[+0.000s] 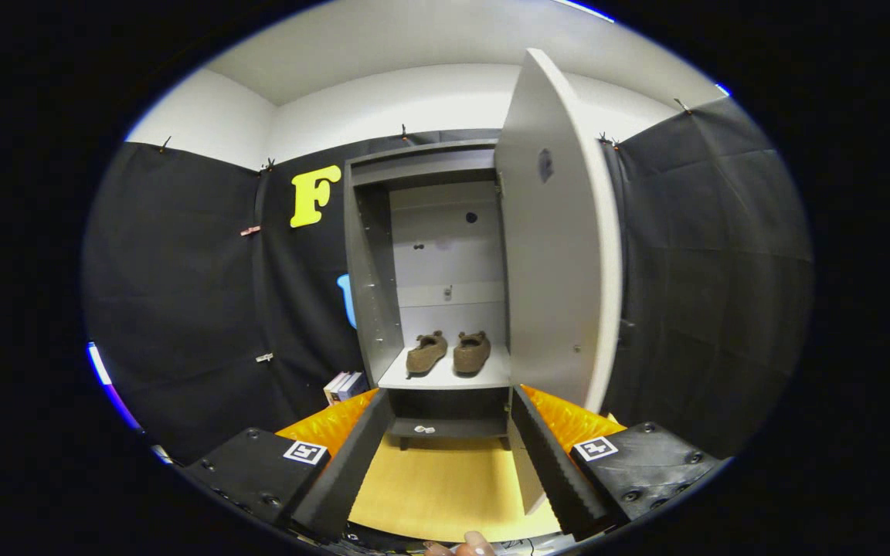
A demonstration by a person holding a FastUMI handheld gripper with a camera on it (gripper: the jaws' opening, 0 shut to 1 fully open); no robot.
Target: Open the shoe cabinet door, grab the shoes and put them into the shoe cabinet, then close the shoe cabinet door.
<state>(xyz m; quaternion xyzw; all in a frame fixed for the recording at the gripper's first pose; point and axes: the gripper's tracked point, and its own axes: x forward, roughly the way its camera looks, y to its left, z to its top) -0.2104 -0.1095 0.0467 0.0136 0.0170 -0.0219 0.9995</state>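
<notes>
A tall grey shoe cabinet (pixel 371 270) stands straight ahead, its door (pixel 557 255) swung open to the right. Two brown shoes (pixel 449 352) sit side by side on the cabinet's white shelf (pixel 414 380), toes pointing inward. My gripper (pixel 445 425) is open, well back from the cabinet, with nothing between its fingers (pixel 341 471). The shoes and shelf lie beyond the fingertips, seen through the gap. The door's lower edge hangs just beside the right finger (pixel 553 471).
A lower cabinet shelf (pixel 445 427) holds a small white item. Light wooden floor (pixel 437 486) lies ahead of the cabinet. A few books (pixel 343 386) stand left of the cabinet's base. A person's fingertips (pixel 470 545) show below the gripper.
</notes>
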